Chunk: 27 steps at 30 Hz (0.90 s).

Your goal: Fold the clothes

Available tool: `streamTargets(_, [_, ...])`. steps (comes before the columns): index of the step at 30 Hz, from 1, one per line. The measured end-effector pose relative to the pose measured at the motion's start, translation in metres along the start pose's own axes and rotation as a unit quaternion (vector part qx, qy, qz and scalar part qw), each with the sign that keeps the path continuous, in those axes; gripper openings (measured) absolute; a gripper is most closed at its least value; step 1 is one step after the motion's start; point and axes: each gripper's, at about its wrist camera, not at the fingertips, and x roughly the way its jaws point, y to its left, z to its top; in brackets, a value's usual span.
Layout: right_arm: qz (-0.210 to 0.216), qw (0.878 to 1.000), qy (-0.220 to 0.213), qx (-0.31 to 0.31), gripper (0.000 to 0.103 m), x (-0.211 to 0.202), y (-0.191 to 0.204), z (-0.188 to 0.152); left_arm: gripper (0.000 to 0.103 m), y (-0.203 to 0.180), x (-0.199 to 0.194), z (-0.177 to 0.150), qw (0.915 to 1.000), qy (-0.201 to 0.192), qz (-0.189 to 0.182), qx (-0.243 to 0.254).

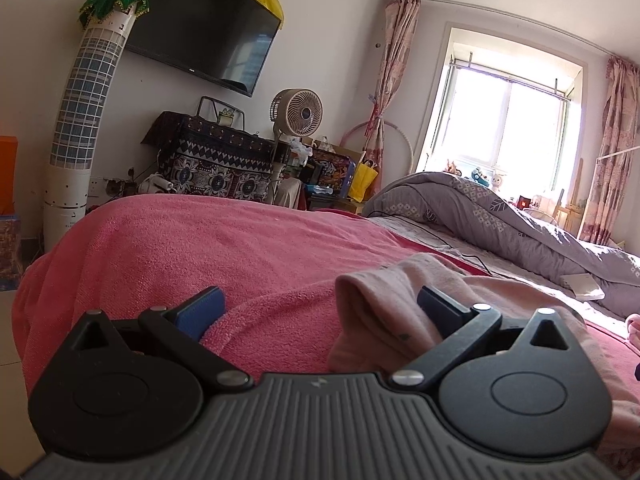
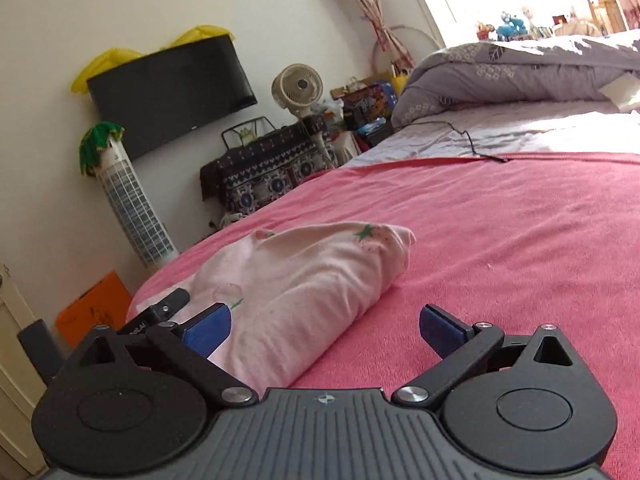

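Observation:
A pale pink garment (image 2: pixel 304 288) with strawberry prints lies folded into a thick bundle on the pink bed cover (image 2: pixel 500 240). My right gripper (image 2: pixel 325 330) is open just above the bundle's near end, its left finger beside the cloth. In the left wrist view the same garment (image 1: pixel 384 308) bunches up between the fingers of my left gripper (image 1: pixel 320 308), which is open, with its right finger pressed into the fabric. The left gripper (image 2: pixel 168 306) shows at the bundle's left end in the right wrist view.
A grey floral quilt (image 1: pixel 500 216) is heaped on the far side of the bed. A black cable (image 2: pixel 472 140) lies on the grey sheet. Past the bed foot stand a tower fan (image 1: pixel 84 128), a round fan (image 1: pixel 298 114), a patterned covered cabinet (image 1: pixel 216 164) and a wall TV (image 1: pixel 200 24).

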Motion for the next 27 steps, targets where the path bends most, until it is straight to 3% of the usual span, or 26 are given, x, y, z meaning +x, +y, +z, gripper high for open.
streamTargets(4, [-0.022,1.0,-0.004,0.002,0.103,0.004,-0.001,0.006,0.103,-0.008,0.001,-0.001,0.9998,0.004,0.013,0.017])
streamTargets(9, [-0.003,0.999,-0.031,0.036,0.103,-0.006,-0.008,0.018,0.103,-0.013,0.002,-0.001,0.9994,0.006,0.024,0.025])
streamTargets(13, [-0.008,1.0,0.009,0.006,0.103,0.008,0.0,0.003,0.103,-0.014,0.003,-0.001,0.9993,0.007,0.024,0.029])
streamTargets(15, [-0.007,1.0,-0.011,0.007,0.103,-0.004,0.003,-0.008,0.103,-0.013,0.004,-0.001,0.9993,0.008,0.023,0.029])
streamTargets(19, [-0.003,1.0,-0.007,0.02,0.103,-0.028,-0.001,-0.007,0.103,-0.013,0.003,-0.001,0.9993,0.007,0.023,0.028])
streamTargets(22, [0.041,0.998,-0.034,0.016,0.103,-0.039,0.007,-0.004,0.103,-0.012,0.004,-0.001,0.9993,0.006,0.024,0.028])
streamTargets(24, [0.058,0.997,-0.029,-0.029,0.103,-0.036,0.023,-0.006,0.103,-0.012,0.004,-0.001,0.9993,0.006,0.023,0.028])
streamTargets(27, [0.031,0.995,0.009,-0.098,0.103,-0.017,0.046,-0.026,0.103,-0.011,0.003,-0.001,0.9993,0.008,0.021,0.03])
